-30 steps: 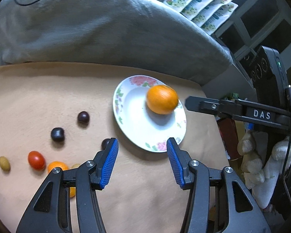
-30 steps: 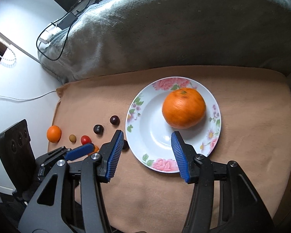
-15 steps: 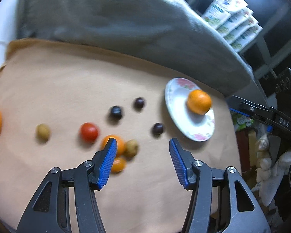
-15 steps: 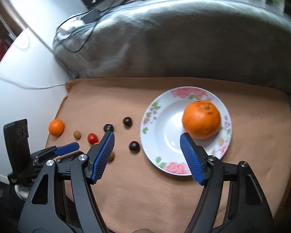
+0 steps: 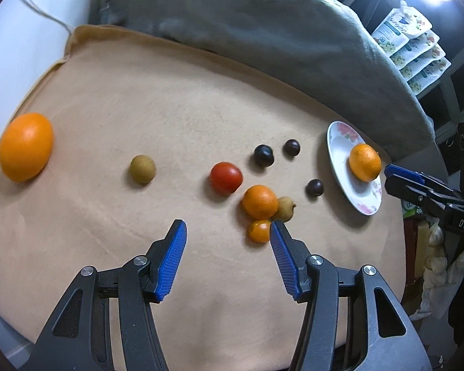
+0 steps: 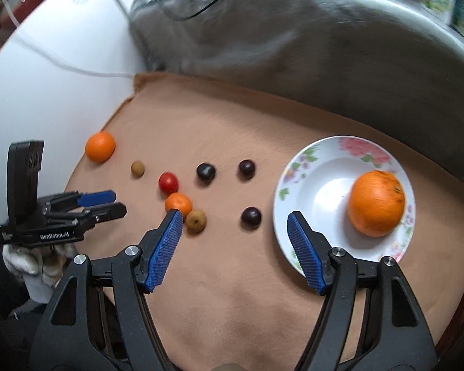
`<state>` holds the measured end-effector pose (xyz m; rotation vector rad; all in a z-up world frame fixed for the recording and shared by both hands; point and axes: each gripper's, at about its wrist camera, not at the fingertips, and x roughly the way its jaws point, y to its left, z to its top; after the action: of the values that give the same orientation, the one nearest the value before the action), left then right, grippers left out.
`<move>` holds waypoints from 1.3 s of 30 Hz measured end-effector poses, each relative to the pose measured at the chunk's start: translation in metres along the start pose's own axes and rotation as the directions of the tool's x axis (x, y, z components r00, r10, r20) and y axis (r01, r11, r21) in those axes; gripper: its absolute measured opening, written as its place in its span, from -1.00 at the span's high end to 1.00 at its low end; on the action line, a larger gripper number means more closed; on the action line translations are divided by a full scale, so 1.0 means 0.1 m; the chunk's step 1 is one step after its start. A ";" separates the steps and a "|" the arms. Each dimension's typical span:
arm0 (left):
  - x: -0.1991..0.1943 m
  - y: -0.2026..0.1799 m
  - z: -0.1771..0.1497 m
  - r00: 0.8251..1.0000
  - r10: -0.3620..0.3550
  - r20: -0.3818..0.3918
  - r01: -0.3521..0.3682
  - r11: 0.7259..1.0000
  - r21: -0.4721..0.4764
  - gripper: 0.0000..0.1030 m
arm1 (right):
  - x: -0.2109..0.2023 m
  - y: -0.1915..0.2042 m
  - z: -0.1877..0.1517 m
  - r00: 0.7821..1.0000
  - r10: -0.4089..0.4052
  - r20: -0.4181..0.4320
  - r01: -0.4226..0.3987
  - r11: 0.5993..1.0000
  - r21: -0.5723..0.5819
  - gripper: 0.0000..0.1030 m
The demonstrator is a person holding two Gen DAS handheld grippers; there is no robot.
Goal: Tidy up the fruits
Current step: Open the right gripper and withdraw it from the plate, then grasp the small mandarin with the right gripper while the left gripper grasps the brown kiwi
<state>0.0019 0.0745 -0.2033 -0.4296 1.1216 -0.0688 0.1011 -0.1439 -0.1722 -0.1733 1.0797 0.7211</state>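
- Left gripper (image 5: 228,232), black frame w/ blue ribbed pads, stood apart & empty, hanging over bare cloth just short of the fruit cluster; likely lined up for a pick there.
- Right gripper (image 6: 234,220) was also spread, nothing btwn pads, poised over cloth btwn the loose fruit & the plate; one pad overlapped the plate's near rim in its own view.
- White floral-rimmed china plate (image 6: 306,167) sat at the right end of the tan fleece cloth (image 5: 170,99); seemingly the collecting spot.
- Large orange (image 6: 375,202) already lay in the plate, toward its far side, so room was left for more.
- Rest were loose on cloth: second big orange (image 5: 25,147) far left, well apart; small tan-green round fruit (image 5: 142,168); red cherry tomato (image 5: 225,176); three dark plums (image 5: 263,154).
- Small mandarin (image 5: 259,201), tiny orange tomato (image 5: 259,230) & brownish fruit (image 5: 284,208) were touching in a clump; tight, so a pinch may nudge neighbours.
- Judged: early on, one fruit placed.
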 end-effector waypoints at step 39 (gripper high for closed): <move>0.28 0.65 0.26 0.995 0.085 0.046 -0.081 0.993 -0.089 0.08 | 1.17 0.63 0.33 0.955 0.072 -0.288 -0.134 0.970 -0.203 0.09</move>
<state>0.0269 0.1340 -0.2418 -0.4594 1.0949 0.0632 0.1185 -0.0273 -0.2425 -0.4214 1.2832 0.9316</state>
